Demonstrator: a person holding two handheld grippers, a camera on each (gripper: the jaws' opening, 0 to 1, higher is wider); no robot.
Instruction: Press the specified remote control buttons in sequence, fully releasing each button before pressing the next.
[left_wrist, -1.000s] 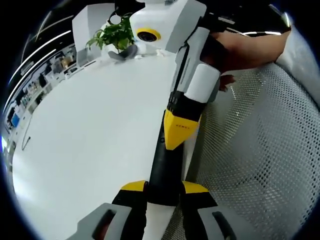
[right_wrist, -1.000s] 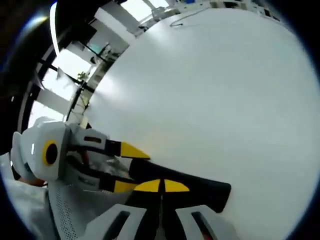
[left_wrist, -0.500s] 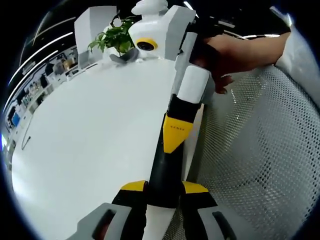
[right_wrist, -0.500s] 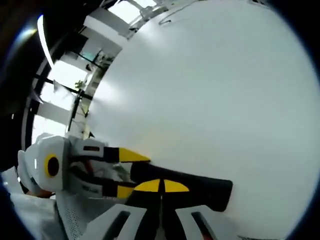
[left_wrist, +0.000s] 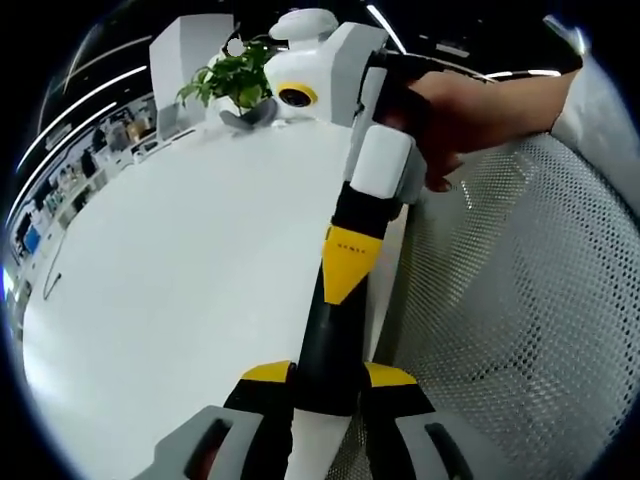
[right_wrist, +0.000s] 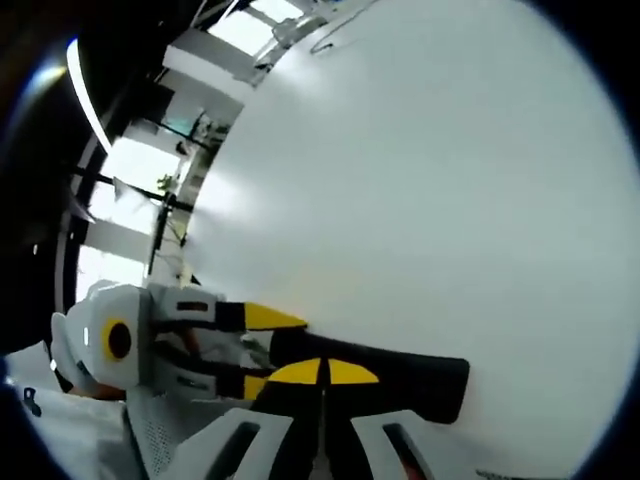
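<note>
The left gripper (left_wrist: 328, 385) grasps a black remote (left_wrist: 330, 345) above the white desk (left_wrist: 180, 270); the clenched right gripper (right_wrist: 322, 373) touches it.

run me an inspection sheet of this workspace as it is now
surface: white table, bare and clean where it shows
job's things: black remote, lying on the table at its near edge; buttons too dark to tell
clutter: nothing seen near the remote
grippers: left claw shut on the remote's end; right claw shut, its yellow tips over the remote, contact cannot be told; a hand holds its handle
cables: thin dark line far across the table, maybe a cable
surroundings: potted plant at the far table edge, white mesh panel beside the table, shelves and ceiling lights beyond
</note>
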